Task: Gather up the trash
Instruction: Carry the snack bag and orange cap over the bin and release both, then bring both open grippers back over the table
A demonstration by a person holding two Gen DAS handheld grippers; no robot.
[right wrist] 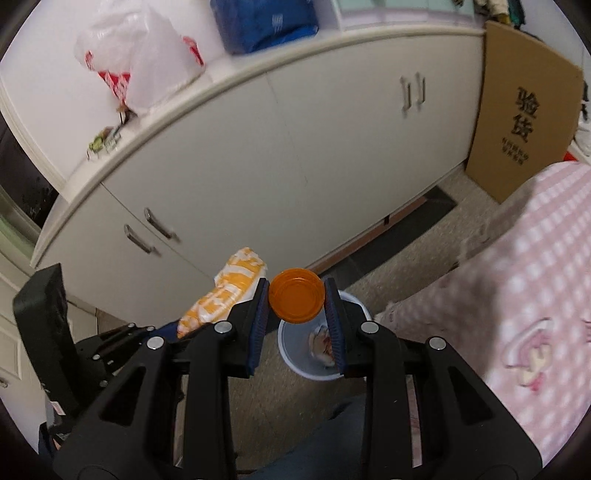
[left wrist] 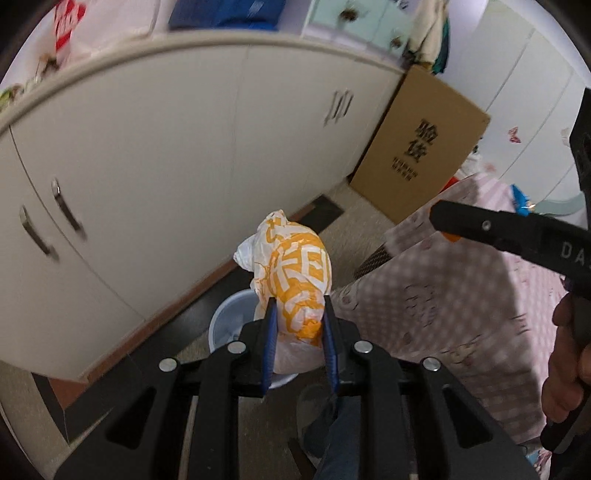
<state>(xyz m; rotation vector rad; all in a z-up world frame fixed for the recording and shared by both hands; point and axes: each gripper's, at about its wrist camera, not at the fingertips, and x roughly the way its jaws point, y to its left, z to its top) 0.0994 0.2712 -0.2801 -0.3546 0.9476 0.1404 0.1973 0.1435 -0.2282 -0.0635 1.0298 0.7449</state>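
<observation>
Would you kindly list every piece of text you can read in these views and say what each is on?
"验货": large black characters on the cardboard box.
Small print below them: too small to read.
"DA": partial letters on the right tool.
Orange bag in the left tool: pattern, unreadable.
Red print on the white plastic bag: blurred.

1. The speckled floor (right wrist: 402, 243) carries a pale blue bin (right wrist: 295, 354), just beside the bed, and a cardboard box (right wrist: 524, 122) leaning at the cabinet's end.
2. The counter (right wrist: 229, 85) holds a white plastic bag (right wrist: 140, 55) and a blue package (right wrist: 266, 22).
3. A pink checked cover (right wrist: 517, 280) lies on the bed.
</observation>
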